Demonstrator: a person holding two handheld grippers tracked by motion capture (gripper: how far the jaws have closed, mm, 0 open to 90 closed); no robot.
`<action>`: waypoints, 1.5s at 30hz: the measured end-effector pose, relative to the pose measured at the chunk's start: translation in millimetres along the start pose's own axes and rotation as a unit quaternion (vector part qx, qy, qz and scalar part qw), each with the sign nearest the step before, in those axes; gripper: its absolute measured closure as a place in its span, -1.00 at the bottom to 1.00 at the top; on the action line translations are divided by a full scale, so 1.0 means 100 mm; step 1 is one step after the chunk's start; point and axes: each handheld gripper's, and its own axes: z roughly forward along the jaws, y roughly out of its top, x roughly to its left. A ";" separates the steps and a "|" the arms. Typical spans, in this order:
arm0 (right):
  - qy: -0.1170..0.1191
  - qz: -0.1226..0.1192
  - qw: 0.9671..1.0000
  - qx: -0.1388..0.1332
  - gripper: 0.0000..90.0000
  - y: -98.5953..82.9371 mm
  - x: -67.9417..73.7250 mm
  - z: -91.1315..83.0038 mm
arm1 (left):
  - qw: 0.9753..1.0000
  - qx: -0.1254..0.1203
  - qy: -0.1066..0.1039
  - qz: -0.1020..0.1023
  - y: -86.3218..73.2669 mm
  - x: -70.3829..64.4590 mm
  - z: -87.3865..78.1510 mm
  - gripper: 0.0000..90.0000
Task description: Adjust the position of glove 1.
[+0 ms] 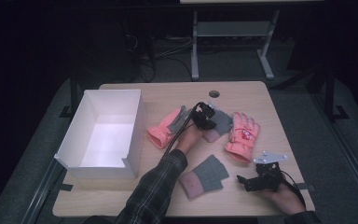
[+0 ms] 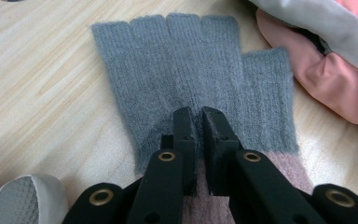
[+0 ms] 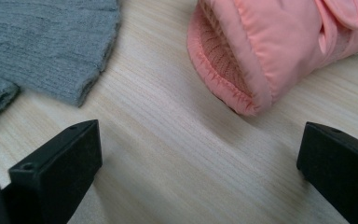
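A grey fingerless knit glove [image 2: 191,79] with a pink cuff lies flat on the table, fingers pointing away. My left gripper [image 2: 198,121] is shut on it, pinching a fold of knit just above the cuff. From above, this left gripper [image 1: 206,117] sits mid-table on that glove [image 1: 223,122], between two pink ski gloves [image 1: 165,127] [image 1: 242,136]. My right gripper [image 3: 200,154] is open wide and holds nothing, low over bare wood. Ahead of it lie a pink glove's cuff [image 3: 261,56] and a second grey knit glove [image 3: 42,42]. The right gripper [image 1: 249,182] rests near the front right edge.
A white open box [image 1: 77,135] stands on the table's left side. The second grey glove [image 1: 205,175] lies near the front edge beside the person's plaid sleeve [image 1: 156,186]. A round cable hole [image 1: 214,94] sits at the table's far edge.
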 end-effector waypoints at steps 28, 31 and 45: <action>-0.001 -0.002 1.000 -0.003 -1.00 0.00 0.00 0.00 | 0.995 -0.053 -0.077 -0.030 -0.16 0.01 -0.81 0.91; 0.000 -0.002 1.000 -0.003 -1.00 0.00 0.00 0.00 | 0.995 -0.053 -0.080 -0.026 -0.20 -0.01 -0.87 0.91; -0.001 -0.003 1.000 -0.002 -1.00 0.00 0.00 0.00 | 0.994 -0.061 -0.092 -0.024 -0.46 -0.22 -1.27 0.91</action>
